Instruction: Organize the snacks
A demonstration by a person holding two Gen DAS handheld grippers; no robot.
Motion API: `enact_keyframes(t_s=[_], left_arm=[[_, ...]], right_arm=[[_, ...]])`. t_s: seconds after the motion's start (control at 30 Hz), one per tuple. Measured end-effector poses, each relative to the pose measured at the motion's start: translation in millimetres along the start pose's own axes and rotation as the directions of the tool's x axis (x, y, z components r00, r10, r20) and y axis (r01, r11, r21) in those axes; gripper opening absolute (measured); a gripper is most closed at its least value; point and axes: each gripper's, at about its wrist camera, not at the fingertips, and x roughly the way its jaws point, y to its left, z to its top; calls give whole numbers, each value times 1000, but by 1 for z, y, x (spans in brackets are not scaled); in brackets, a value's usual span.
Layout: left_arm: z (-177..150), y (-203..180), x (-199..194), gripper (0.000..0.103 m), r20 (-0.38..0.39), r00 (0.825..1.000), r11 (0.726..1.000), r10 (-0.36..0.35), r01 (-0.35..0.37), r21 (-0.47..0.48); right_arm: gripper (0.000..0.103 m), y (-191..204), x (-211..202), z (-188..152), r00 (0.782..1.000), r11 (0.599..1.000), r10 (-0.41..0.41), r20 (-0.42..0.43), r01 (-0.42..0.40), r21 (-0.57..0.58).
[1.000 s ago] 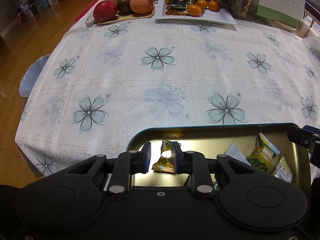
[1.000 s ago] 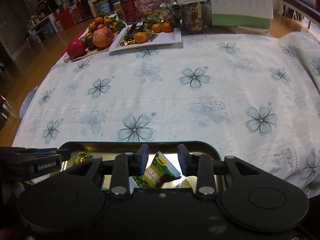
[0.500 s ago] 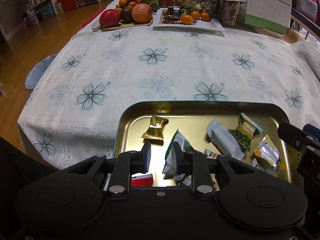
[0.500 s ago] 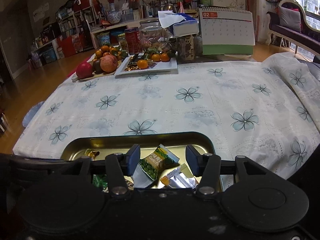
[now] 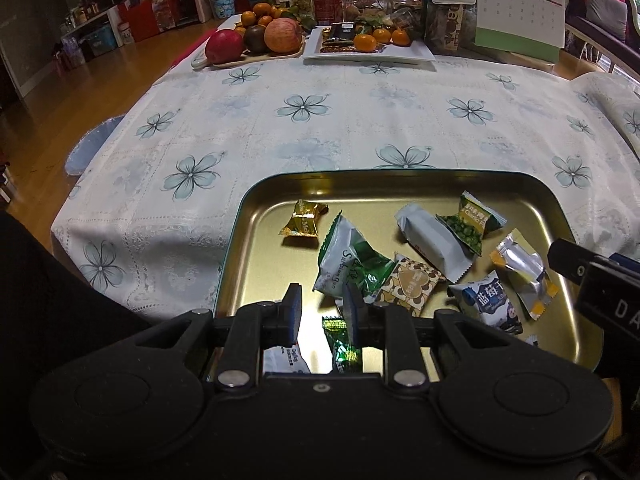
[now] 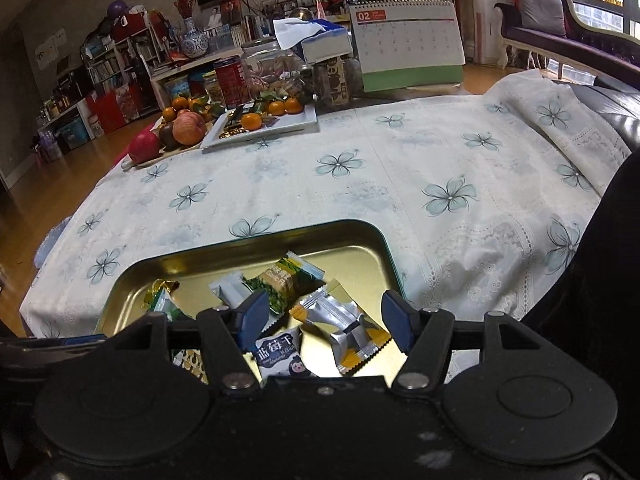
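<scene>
I am holding both claws over the near edge of the gold tin tray [image 5: 400,188], where all the loose snacks are lying. My right gripper [image 6: 326,322] has just been opening its jaws and they are standing wide and released, with nothing pressed between them. The silver-and-yellow packet [image 6: 346,330] is lying just ahead of and below that gap, its long axis running diagonally from far left to near right, so it is sitting skewed to the jaws. My left gripper [image 5: 320,312] is standing narrowly parted and, as far as I can tell, gripping nothing; a small green candy [image 5: 340,344] is showing beneath its gap. The right claw is the nearer one to the silver packet.
</scene>
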Motion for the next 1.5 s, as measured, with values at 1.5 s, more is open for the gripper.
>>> enact_keyframes(t_s=[1.5], left_arm=[[-10, -4, 3, 32, -32, 999, 1000, -5, 4, -18]], right_arm=[[65, 5, 5, -7, 998, 998, -34, -44, 32, -45]])
